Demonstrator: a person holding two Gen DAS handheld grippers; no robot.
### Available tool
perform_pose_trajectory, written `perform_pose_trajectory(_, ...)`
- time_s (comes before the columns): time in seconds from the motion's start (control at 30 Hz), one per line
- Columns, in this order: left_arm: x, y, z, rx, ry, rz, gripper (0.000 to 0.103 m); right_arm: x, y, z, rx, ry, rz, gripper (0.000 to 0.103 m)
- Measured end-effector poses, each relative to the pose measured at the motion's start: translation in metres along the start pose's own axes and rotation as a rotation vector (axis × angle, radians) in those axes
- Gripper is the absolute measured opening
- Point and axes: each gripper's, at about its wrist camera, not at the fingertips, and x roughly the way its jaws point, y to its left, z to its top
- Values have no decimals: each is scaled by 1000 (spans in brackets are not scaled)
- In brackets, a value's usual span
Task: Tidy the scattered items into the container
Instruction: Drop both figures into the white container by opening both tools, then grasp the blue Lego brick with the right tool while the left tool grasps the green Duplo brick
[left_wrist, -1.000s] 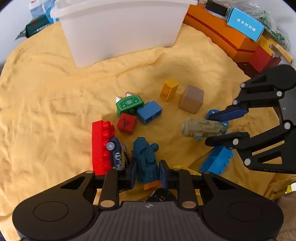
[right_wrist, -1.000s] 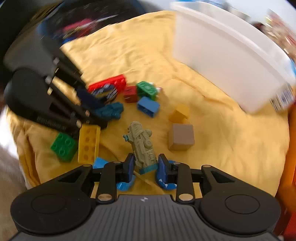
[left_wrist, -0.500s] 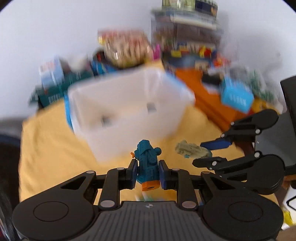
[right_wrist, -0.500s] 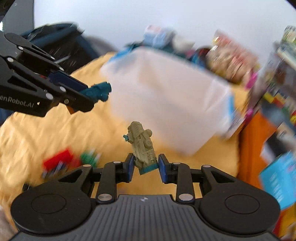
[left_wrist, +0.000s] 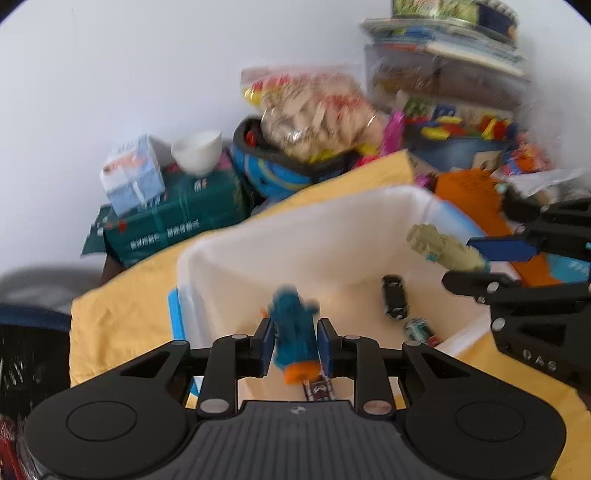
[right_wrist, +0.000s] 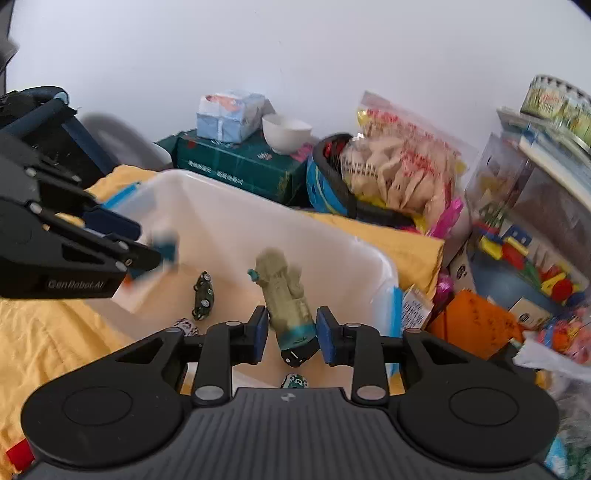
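Observation:
My left gripper (left_wrist: 294, 345) is shut on a teal toy figure with an orange base (left_wrist: 294, 332), held above the open white plastic bin (left_wrist: 295, 229). My right gripper (right_wrist: 291, 328) holds an olive-green toy figure with a teal base (right_wrist: 284, 295) over the same bin (right_wrist: 229, 218); its jaws look slightly parted around the figure. Each gripper shows in the other's view: the right gripper (left_wrist: 480, 262) with the olive figure (left_wrist: 443, 247), the left gripper (right_wrist: 147, 243) at the bin's left. Small toy cars (left_wrist: 394, 301) (right_wrist: 203, 295) lie on the bin's floor.
The bin stands on a yellow cloth (left_wrist: 122, 314). Behind it are a green box (right_wrist: 236, 162), a white bowl (right_wrist: 286, 131), a tissue pack (right_wrist: 229, 114), a snack bag (right_wrist: 399, 158) and an orange box (right_wrist: 476, 325). Shelves with toys are at the right.
Both grippers lifted their figures off the cloth and carried them up and forward over the open bin. The right jaws seem a little wider than before.

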Motion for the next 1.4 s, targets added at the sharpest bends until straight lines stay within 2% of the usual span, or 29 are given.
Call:
perform_pose_trajectory(0.03,1,1,-2,-13,2,-16,41,4,-1,-2,6,9,0,46)
perform_pose_trajectory(0.07,-1,2,-6,-22,-3,-43,43,4,-2,-4,11,10,0,47)
perform_pose_trajectory(0.1,-5,1,-9,-25,-12,-58,45,3,-4,-6,16,-1,2,47)
perform_pose_trajectory(0.2,-22,-1,-19,-18,-38,-41,51,-1,-5,-13,31,1,15,47)
perform_pose_trajectory(0.37,-58,-8,-49,-15,-30,-99,52,-35,3,-34,-29,-36,57,50)
perform_pose_trajectory(0.43,-73,-12,-69,-7,-25,-87,63,-53,6,-47,-39,-45,68,53)
perform_pose_trajectory(0.47,-78,-15,-80,-1,-18,-82,63,-60,9,-55,-44,-42,79,53)
perform_pose_trajectory(0.6,-89,-25,-130,0,54,-62,63,-71,21,-99,-62,32,143,54)
perform_pose_trajectory(0.73,-96,-29,-173,-46,134,-63,63,-73,34,-147,10,157,242,54)
perform_pose_trajectory(0.83,-105,-33,-194,-75,160,-70,63,-81,43,-175,48,214,285,51)
perform_pose_trajectory(0.93,-113,-39,-205,-90,173,-104,63,-96,52,-191,37,222,326,48)
perform_pose_trajectory(1.1,-123,-65,-221,-30,202,-122,63,-125,69,-201,-97,141,419,44)
perform_pose_trajectory(1.2,-129,-79,-230,-14,209,-146,63,-137,83,-202,-272,102,471,41)
perform_pose_trajectory(1.27,-134,-85,-233,-24,210,-170,63,-139,92,-207,-382,84,499,35)
perform_pose_trajectory(1.4,-139,-94,-242,-41,222,-210,63,-132,111,-213,-599,29,466,36)
